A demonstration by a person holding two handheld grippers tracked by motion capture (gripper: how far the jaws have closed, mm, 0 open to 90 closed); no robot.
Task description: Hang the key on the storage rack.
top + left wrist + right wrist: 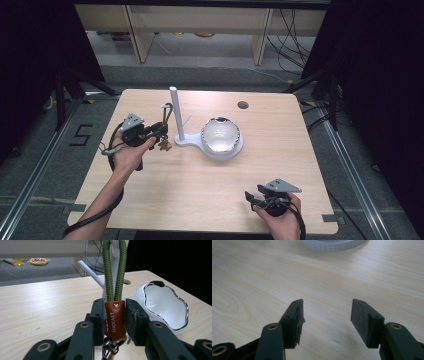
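Observation:
My left gripper (114, 305) is shut on the brown leather tag (115, 320) of a keychain, held at the table's left (159, 131). The keychain's green cord loop (113, 270) rises straight up from the tag, close in front of the white stand's post (175, 112). Metal rings hang below the tag (164, 145). A thin peg (90, 272) slants off the post. The stand's base carries a white bowl with a chrome rim (221, 136). At the table's front right, my right gripper (252, 196) stands open over bare wood with nothing between its jaws (327, 312).
The light wooden table (150, 200) has a round cable hole (243, 105) at the back right. The stand's white base edge (332, 245) lies ahead of the right gripper. Dark curtains and tripod legs flank the table; shelving stands behind it.

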